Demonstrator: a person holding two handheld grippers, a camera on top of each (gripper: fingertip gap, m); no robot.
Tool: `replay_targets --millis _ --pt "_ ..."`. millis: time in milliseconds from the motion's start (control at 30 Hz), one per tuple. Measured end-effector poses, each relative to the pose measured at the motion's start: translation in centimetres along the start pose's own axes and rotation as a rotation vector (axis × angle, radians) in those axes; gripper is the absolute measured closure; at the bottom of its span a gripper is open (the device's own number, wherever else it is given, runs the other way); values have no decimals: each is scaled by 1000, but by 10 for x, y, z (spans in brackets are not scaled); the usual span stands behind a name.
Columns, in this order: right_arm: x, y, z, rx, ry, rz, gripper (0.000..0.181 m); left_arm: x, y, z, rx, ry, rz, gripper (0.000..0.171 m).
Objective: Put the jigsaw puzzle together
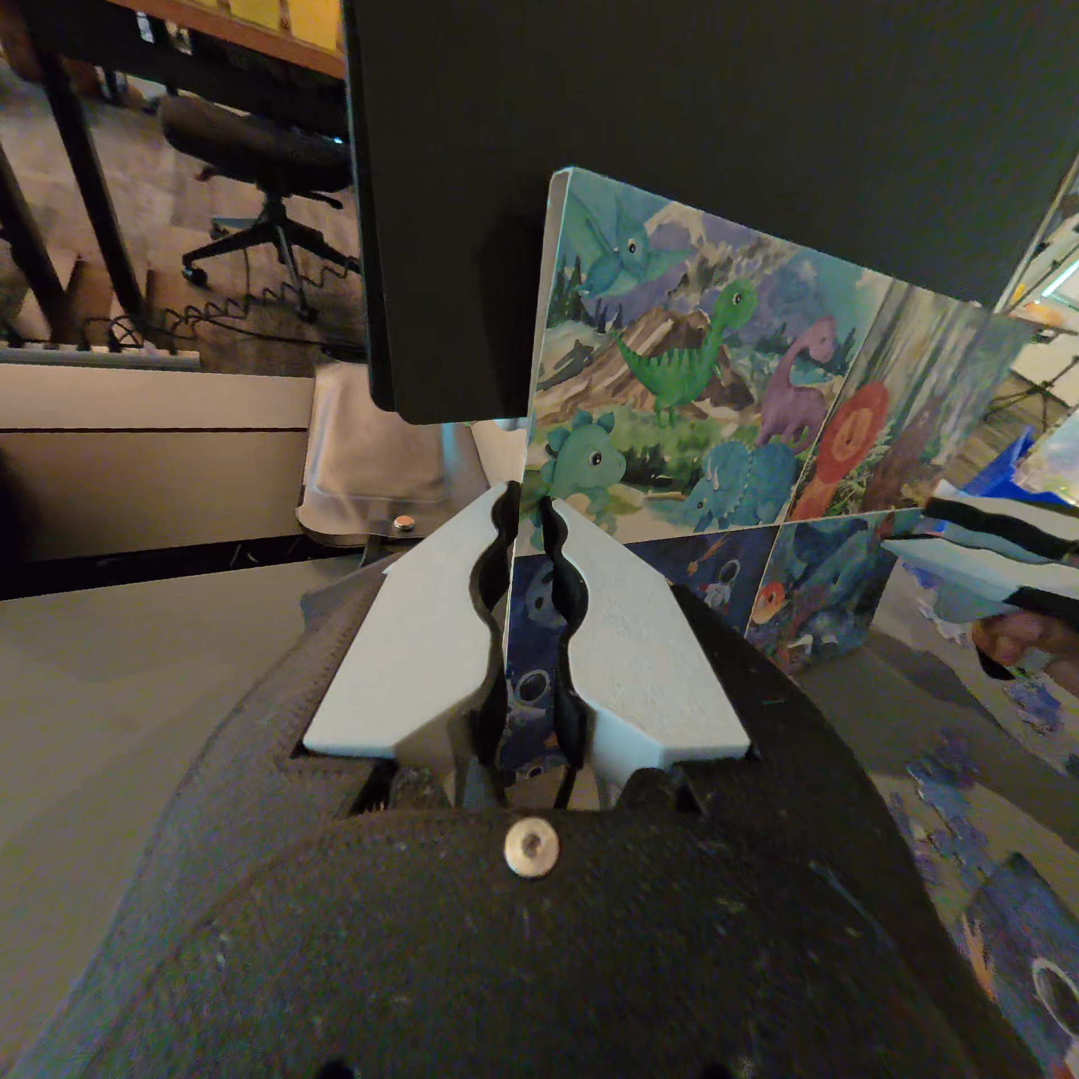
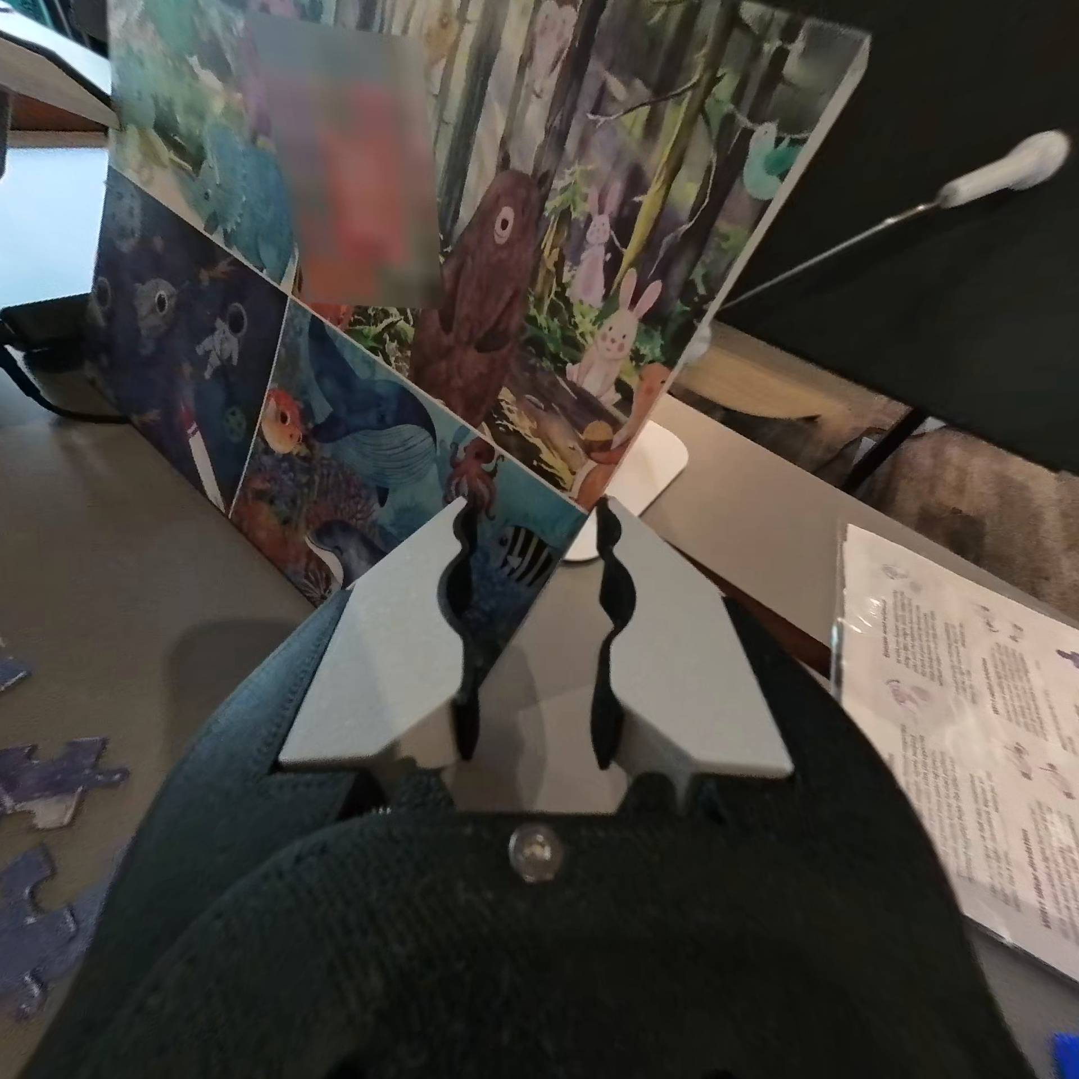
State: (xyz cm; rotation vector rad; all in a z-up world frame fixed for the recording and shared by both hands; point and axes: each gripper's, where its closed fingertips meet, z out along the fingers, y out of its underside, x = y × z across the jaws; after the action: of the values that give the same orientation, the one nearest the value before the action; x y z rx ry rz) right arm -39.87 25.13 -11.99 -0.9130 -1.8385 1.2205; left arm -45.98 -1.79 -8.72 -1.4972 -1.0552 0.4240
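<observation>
the left gripper (image 1: 528,514) pinched the upright puzzle box (image 1: 671,373) by its edge; the right gripper (image 2: 534,514) gaped around a corner. the box might tip onto the loose pieces (image 2: 47,782).

**What the surfaces look like from here**

I see a box (image 1: 689,379) of smooth printed card with a soft sheen. My fingers (image 1: 642,642) are grainy pale matt plastic, pads black and rubbery. The screw (image 1: 531,846) is shiny metal. The table (image 2: 146,584) looks matt; the sheet (image 2: 963,730) sits in glossy film.
</observation>
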Motion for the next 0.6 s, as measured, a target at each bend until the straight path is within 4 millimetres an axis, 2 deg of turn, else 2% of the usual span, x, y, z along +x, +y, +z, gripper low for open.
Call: replay_targets --millis 200,300,367,500,600 --pt "6 4 -5 0 -20 43 141 15 11 1 -49 103 -35 154" --pt "11 8 -9 -4 -39 106 160 15 14 0 -89 128 -29 147" --pt "12 10 -12 -2 -77 133 164 14 19 -3 -155 143 -4 128" --pt "22 17 -19 -6 -101 184 166 2 48 -19 -401 64 167 118" --pt "31 23 -24 -8 -97 222 166 -25 74 -34 -557 -109 342 106"
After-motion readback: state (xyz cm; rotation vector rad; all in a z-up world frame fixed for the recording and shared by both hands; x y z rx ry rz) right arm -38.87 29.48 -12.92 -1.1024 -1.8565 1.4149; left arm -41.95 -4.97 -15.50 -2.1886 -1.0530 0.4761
